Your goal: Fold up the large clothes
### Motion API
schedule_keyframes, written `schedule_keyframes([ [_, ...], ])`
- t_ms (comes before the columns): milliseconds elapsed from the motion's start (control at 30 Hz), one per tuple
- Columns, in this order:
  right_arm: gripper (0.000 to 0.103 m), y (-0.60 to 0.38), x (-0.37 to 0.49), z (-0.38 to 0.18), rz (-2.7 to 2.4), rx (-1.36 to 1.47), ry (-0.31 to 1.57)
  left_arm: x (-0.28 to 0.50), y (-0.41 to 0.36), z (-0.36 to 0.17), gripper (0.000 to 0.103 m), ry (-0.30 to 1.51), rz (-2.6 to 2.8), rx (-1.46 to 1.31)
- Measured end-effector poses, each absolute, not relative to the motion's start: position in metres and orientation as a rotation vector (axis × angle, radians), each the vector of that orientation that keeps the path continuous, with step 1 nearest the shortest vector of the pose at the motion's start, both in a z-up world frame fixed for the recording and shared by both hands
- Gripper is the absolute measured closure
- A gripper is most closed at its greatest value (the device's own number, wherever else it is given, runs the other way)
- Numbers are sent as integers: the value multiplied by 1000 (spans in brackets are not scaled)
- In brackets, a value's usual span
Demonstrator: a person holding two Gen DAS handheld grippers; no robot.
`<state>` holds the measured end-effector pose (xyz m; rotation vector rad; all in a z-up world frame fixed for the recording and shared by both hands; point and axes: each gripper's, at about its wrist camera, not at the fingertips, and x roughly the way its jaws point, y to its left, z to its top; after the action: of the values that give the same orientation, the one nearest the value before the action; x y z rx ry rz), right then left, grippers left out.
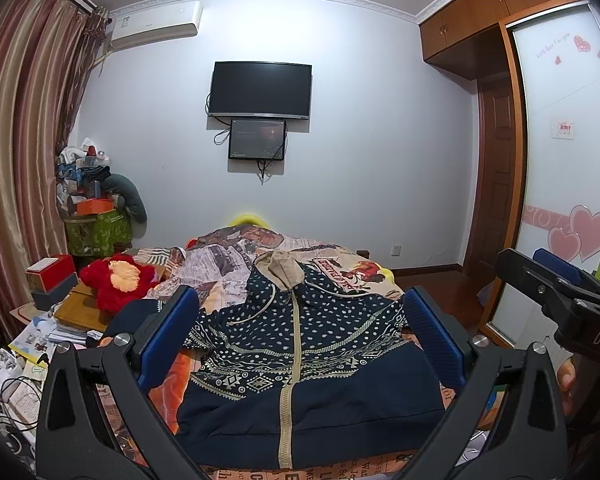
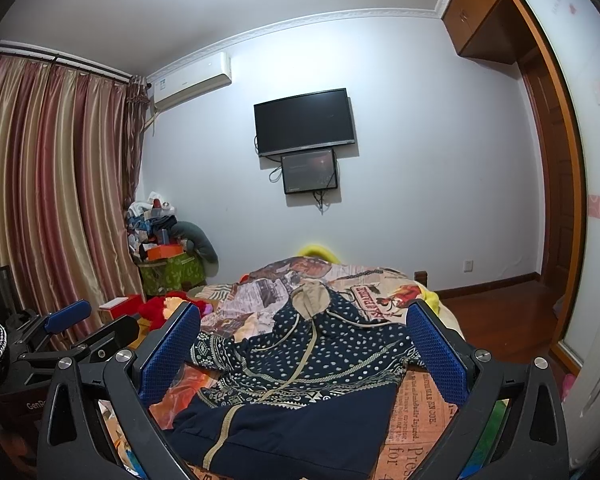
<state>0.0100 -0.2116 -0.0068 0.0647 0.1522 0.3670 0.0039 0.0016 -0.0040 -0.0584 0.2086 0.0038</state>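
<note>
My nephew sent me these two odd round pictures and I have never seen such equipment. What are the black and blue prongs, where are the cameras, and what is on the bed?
A person holds a two-fingered gripper in each hand, and each carries a wide-angle camera looking along its fingers. One picture comes from the left gripper, the other from the right gripper. The blue strips are finger pads. Both grippers are open and hold nothing. On the bed, with its newspaper-print cover, lies a navy patterned hoodie, zipped up and spread out, waiting to be folded.

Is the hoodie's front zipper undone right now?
No: in the left wrist view the beige zipper runs closed down the front of the navy hoodie, which lies spread on the bed.
</note>
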Motion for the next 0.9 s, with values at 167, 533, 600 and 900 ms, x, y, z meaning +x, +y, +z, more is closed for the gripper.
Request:
schedule_keyframes([
  [167,0,-212,9,-6,368,65,151,3,1,-3,0,207,5,-58],
  [533,0,-212,9,-5,367,65,148,4,0,-3,0,207,4,-58],
  [600,0,-212,10,-5,368,65,148,4,0,-3,0,206,5,-58],
  [900,0,-212,10,-4,368,65,147,4,0,-3,0,205,3,-61],
])
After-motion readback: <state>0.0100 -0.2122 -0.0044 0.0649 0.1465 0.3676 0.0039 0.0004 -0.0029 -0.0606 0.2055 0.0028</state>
